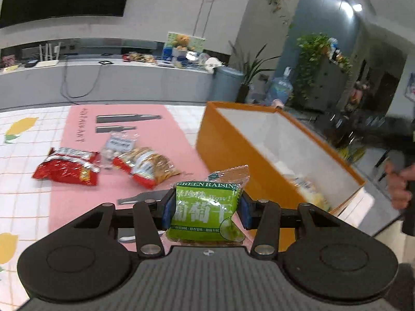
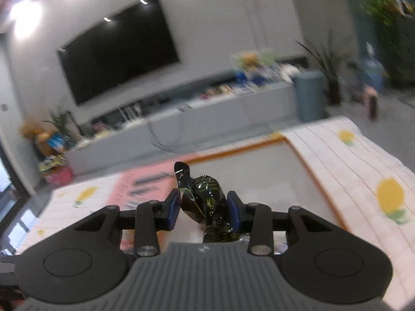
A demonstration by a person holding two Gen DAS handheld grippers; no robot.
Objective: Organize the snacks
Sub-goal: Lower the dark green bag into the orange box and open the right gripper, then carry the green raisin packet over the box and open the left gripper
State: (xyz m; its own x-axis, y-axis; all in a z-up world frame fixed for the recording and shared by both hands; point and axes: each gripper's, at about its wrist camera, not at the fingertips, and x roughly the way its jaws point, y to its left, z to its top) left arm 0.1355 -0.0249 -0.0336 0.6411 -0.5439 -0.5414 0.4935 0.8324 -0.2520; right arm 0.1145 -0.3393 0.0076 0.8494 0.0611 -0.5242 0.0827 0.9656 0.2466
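1. Over the orange box [image 2: 306, 155], the right gripper [image 2: 203, 206] fingers pinch a dark wrapped snack [image 2: 207, 199], and some packets look to be inside already.
2. Left gripper [image 1: 205, 207] fingers clamp the green raisin pack [image 1: 205, 210] just beside the box.
3. Red chip bag [image 1: 67, 167] and two more packs still sit on the surface [image 1: 26, 194].

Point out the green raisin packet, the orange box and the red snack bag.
green raisin packet [image 1: 205, 211], left wrist view, printed front.
orange box [image 1: 233, 153], left wrist view, outer side wall.
red snack bag [image 1: 67, 167], left wrist view, middle.

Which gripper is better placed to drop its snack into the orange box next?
Right gripper: its dark wrapped snack appears already over the orange box; the left gripper is beside it.
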